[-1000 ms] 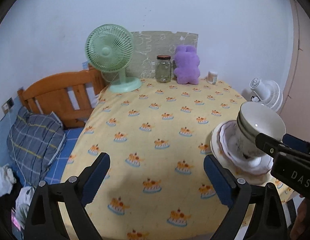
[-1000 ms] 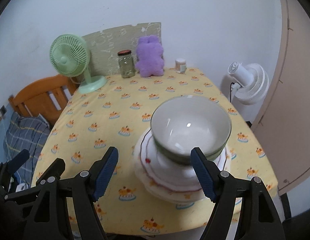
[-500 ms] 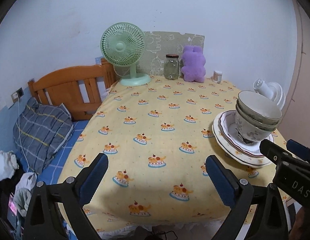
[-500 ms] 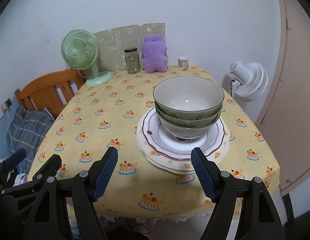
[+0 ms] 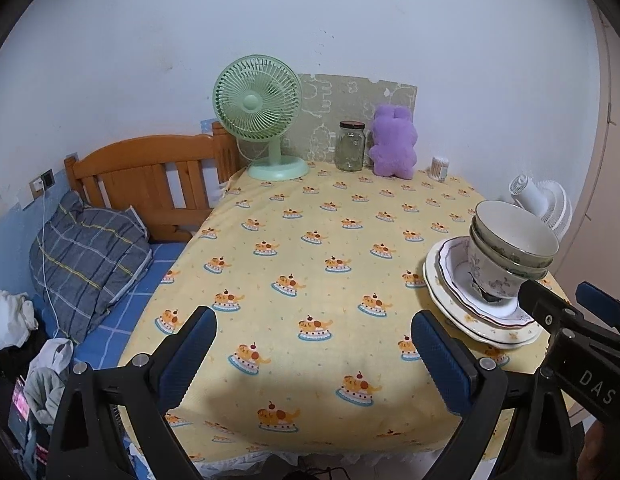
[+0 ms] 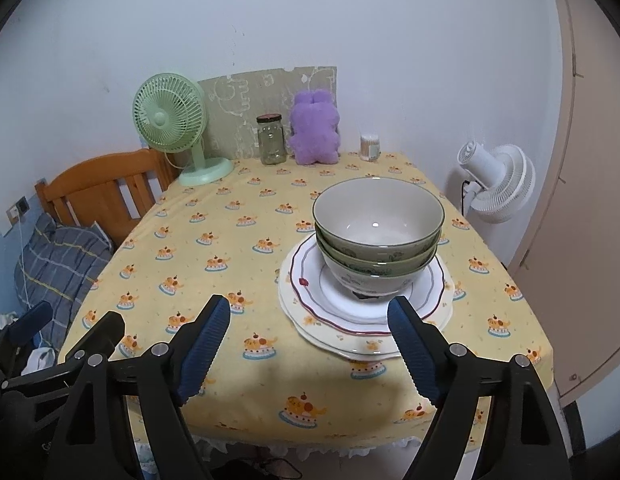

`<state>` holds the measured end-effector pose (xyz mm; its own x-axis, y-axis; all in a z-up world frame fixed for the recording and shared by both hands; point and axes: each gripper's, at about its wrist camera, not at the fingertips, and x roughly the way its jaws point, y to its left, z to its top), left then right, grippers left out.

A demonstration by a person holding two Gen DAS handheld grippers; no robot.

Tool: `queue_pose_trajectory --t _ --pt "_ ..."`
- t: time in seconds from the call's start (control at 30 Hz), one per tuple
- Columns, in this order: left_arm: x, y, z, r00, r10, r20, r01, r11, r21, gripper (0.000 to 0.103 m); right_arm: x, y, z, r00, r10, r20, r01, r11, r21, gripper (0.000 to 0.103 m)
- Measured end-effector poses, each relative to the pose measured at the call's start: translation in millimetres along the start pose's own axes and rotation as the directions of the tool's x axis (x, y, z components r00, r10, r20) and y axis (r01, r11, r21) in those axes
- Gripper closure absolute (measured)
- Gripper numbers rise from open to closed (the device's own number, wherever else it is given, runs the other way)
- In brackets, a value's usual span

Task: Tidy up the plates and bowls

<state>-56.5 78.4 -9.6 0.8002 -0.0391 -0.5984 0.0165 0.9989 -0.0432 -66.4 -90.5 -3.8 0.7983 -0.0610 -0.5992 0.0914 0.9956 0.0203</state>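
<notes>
- Bowls [image 6: 378, 236]: nested stack, sitting on stacked plates [image 6: 305, 300], near the table's [image 6: 229, 240] right front edge.
- Right gripper [image 6: 310, 336]: jaws have just been opening, wide apart, nothing between them, short of the plates.
- Left gripper [image 5: 314, 352]: open, empty, over the front edge, well left of the stack.
- Step: stacking looks done, grippers clear of it.
- Next: likely just confirm the stack sits stable; bowls look slightly tilted in the left view.
</notes>
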Motion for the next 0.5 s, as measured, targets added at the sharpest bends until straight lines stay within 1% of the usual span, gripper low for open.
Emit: queue_pose_trajectory --t 0.17,0.5 --pt "-0.5 0.1 1.8 1.000 -0.001 0.010 0.001 1.000 -0.002 0.004 -0.1 -2.3 1.5 1.000 -0.007 0.016 0.007 1.000 0.009 0.016" --pt "-1.9 -0.9 7.3 1.000 0.003 0.027 -0.003 1.000 -0.002 0.003 -1.3 -1.6 5.8 1.000 -0.014 0.028 0.014 1.000 0.011 0.015"
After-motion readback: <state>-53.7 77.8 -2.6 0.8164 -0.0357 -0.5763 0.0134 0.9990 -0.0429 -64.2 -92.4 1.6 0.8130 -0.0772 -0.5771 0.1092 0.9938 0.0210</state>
